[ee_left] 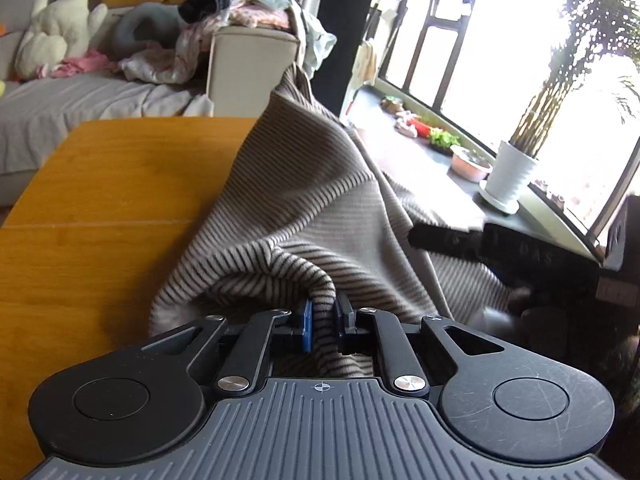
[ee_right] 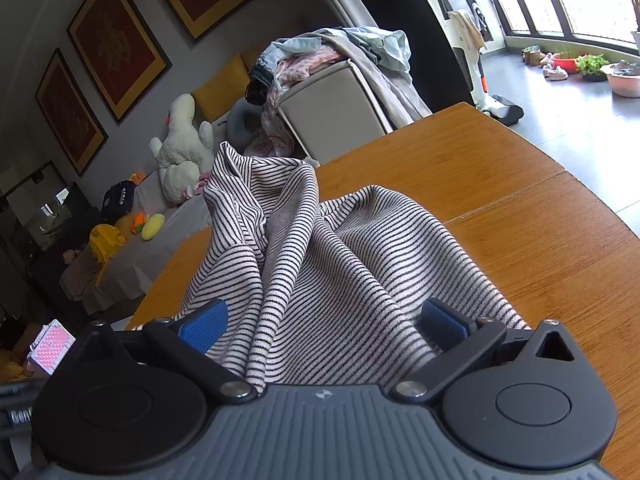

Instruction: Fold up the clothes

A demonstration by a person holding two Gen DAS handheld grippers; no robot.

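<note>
A striped garment (ee_left: 304, 200) with thin dark and pale stripes lies bunched on the wooden table (ee_left: 120, 184). My left gripper (ee_left: 323, 320) is shut on a fold of its edge, the cloth pinched between the blue pads. In the right wrist view the same striped garment (ee_right: 312, 264) rises in a peak over the table (ee_right: 520, 208). My right gripper (ee_right: 324, 322) is open, its blue pads (ee_right: 206, 318) spread wide, with cloth draped between them and over the gripper's front. The right gripper also shows as a dark shape in the left wrist view (ee_left: 500, 248).
A sofa (ee_left: 80, 100) with a plush duck (ee_left: 60, 28) and a pile of other clothes (ee_left: 240, 8) on a beige box stands beyond the table. Potted plants (ee_left: 508, 176) stand by the window. A floor cleaner (ee_right: 492, 100) stands past the table's far edge.
</note>
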